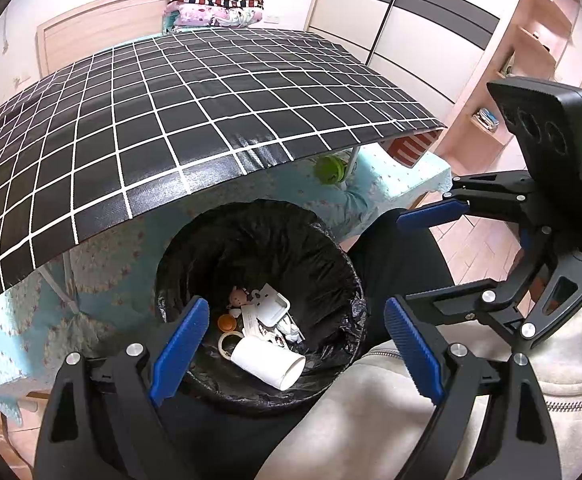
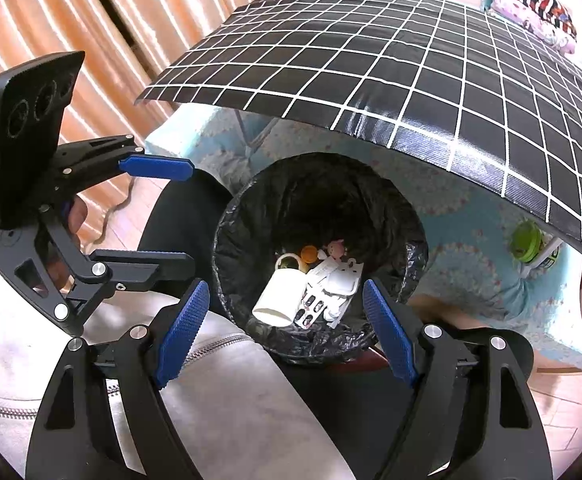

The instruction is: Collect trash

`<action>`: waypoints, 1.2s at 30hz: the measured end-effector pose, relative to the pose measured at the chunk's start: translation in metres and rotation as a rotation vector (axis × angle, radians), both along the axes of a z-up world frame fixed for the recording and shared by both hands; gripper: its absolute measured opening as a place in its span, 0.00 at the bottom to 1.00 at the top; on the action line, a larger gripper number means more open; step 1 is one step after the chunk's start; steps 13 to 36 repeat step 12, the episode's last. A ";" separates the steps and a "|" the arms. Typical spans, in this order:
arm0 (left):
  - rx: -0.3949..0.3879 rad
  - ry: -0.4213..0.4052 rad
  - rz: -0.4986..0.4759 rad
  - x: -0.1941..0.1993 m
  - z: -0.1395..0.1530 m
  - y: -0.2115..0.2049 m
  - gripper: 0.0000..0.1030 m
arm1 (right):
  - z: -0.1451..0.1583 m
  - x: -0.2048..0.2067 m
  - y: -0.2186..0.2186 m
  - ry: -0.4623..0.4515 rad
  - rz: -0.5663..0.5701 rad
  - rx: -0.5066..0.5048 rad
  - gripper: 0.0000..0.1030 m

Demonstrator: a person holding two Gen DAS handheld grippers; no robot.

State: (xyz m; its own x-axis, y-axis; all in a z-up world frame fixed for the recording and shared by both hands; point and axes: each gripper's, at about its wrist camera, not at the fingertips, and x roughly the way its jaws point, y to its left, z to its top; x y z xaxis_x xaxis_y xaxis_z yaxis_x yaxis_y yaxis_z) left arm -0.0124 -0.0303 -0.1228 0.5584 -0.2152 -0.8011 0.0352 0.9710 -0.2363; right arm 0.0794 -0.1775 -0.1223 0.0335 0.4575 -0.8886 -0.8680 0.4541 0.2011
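A round bin with a black liner (image 1: 343,280) (image 2: 419,240) stands on the floor below the table edge. Inside lie a white paper cup (image 1: 269,362) (image 2: 281,296), an orange cap (image 1: 227,323) (image 2: 309,254), a tape ring (image 1: 227,340), white packaging (image 1: 273,308) (image 2: 335,280) and other scraps. My left gripper (image 1: 297,344) is open and empty above the bin; it also shows in the right wrist view (image 2: 171,216). My right gripper (image 2: 287,330) is open and empty above the bin; it also shows in the left wrist view (image 1: 423,256).
A table with a black cloth with a white grid (image 1: 171,120) (image 2: 431,80) overhangs the bin. A bed with a light blue sheet (image 1: 107,280) lies under and behind it. A green-lidded container (image 1: 329,169) (image 2: 526,242) and a red striped box (image 1: 411,146) sit beneath. A person's grey jacket (image 1: 371,420) is below the grippers.
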 end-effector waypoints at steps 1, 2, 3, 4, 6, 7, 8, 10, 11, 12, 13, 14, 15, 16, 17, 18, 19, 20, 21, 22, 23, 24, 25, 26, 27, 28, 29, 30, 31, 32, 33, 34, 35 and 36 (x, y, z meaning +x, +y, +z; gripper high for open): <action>-0.002 -0.001 -0.002 0.000 0.000 0.000 0.84 | 0.000 0.000 0.000 0.000 0.000 0.000 0.77; -0.001 -0.001 -0.003 0.000 0.000 0.000 0.84 | 0.000 0.000 0.000 0.000 -0.001 0.001 0.77; -0.001 -0.001 -0.004 0.000 0.000 0.000 0.84 | 0.000 0.000 -0.001 -0.001 -0.002 0.002 0.77; -0.001 -0.001 -0.005 0.000 0.000 0.000 0.84 | 0.000 0.000 -0.001 -0.002 -0.003 0.002 0.77; -0.003 -0.001 -0.005 0.000 0.000 0.000 0.84 | 0.001 0.000 -0.001 -0.002 -0.004 0.003 0.77; -0.003 0.000 -0.005 0.000 0.000 0.000 0.84 | 0.001 0.000 -0.001 -0.003 -0.005 0.003 0.77; -0.003 0.000 -0.005 0.000 0.000 -0.001 0.84 | 0.000 0.000 -0.001 -0.003 -0.005 0.004 0.77; -0.003 0.000 -0.006 0.000 0.000 -0.001 0.84 | 0.000 0.000 -0.001 -0.003 -0.005 0.003 0.77; -0.002 -0.001 -0.007 0.000 0.000 -0.001 0.84 | 0.000 0.000 -0.001 -0.002 -0.005 0.003 0.77; -0.001 -0.001 -0.008 0.000 0.000 -0.001 0.84 | 0.000 0.000 -0.001 -0.003 -0.005 0.003 0.77; -0.001 -0.001 -0.008 0.000 0.000 -0.001 0.84 | 0.000 0.000 -0.001 -0.003 -0.005 0.003 0.77; -0.001 -0.001 -0.008 0.000 0.000 -0.001 0.84 | 0.000 0.000 -0.001 -0.003 -0.005 0.003 0.77; -0.001 -0.001 -0.008 0.000 0.000 -0.001 0.84 | 0.000 0.000 -0.001 -0.003 -0.005 0.003 0.77; -0.001 -0.001 -0.008 0.000 0.000 -0.001 0.84 | 0.000 0.000 -0.001 -0.003 -0.005 0.003 0.77; -0.001 -0.001 -0.008 0.000 0.000 -0.001 0.84 | 0.000 0.000 -0.001 -0.003 -0.005 0.003 0.77; -0.001 -0.001 -0.008 0.000 0.000 -0.001 0.84 | 0.000 0.000 -0.001 -0.003 -0.005 0.003 0.77; -0.001 -0.001 -0.008 0.000 0.000 -0.001 0.84 | 0.000 0.000 -0.001 -0.003 -0.005 0.003 0.77; -0.001 -0.001 -0.008 0.000 0.000 -0.001 0.84 | 0.000 0.000 -0.001 -0.003 -0.005 0.003 0.77; -0.001 -0.001 -0.008 0.000 0.000 -0.001 0.84 | 0.000 0.000 -0.001 -0.003 -0.005 0.003 0.77; -0.001 -0.001 -0.008 0.000 0.000 -0.001 0.84 | 0.000 0.000 -0.001 -0.003 -0.005 0.003 0.77; -0.001 -0.001 -0.008 0.000 0.000 -0.001 0.84 | 0.000 0.000 -0.001 -0.003 -0.005 0.003 0.77; -0.001 -0.001 -0.008 0.000 0.000 -0.001 0.84 | 0.000 0.000 -0.001 -0.003 -0.005 0.003 0.77; -0.001 -0.001 -0.008 0.000 0.000 -0.001 0.84 | 0.000 0.000 -0.001 -0.003 -0.005 0.003 0.77; -0.001 -0.001 -0.008 0.000 0.000 -0.001 0.84 | 0.000 0.000 -0.001 -0.003 -0.005 0.003 0.77; -0.001 -0.001 -0.008 0.000 0.000 -0.001 0.84 | 0.000 0.000 -0.001 -0.003 -0.005 0.003 0.77; -0.001 -0.001 -0.008 0.000 0.000 -0.001 0.84 | 0.000 0.000 -0.001 -0.003 -0.005 0.003 0.77; -0.001 -0.001 -0.008 0.000 0.000 -0.001 0.84 | 0.000 0.000 -0.001 -0.003 -0.005 0.003 0.77; -0.001 -0.001 -0.008 0.000 0.000 -0.001 0.84 | 0.000 0.000 -0.001 -0.003 -0.005 0.003 0.77; -0.001 -0.001 -0.008 0.000 0.000 -0.001 0.84 | 0.000 0.000 -0.001 -0.003 -0.005 0.003 0.77; -0.001 -0.001 -0.008 0.000 0.000 -0.001 0.84 | 0.000 0.000 -0.001 -0.003 -0.005 0.003 0.77; -0.001 -0.001 -0.008 0.000 0.000 -0.001 0.84 | 0.000 0.000 -0.001 -0.003 -0.005 0.003 0.77; -0.001 -0.001 -0.008 0.000 0.000 -0.001 0.84 | 0.000 0.000 -0.001 -0.003 -0.005 0.003 0.77; -0.001 -0.001 -0.008 0.000 0.000 -0.001 0.84 | 0.000 0.000 -0.001 -0.003 -0.005 0.003 0.77; -0.001 -0.001 -0.008 0.000 0.000 -0.001 0.84 | 0.000 0.000 -0.001 -0.003 -0.005 0.003 0.77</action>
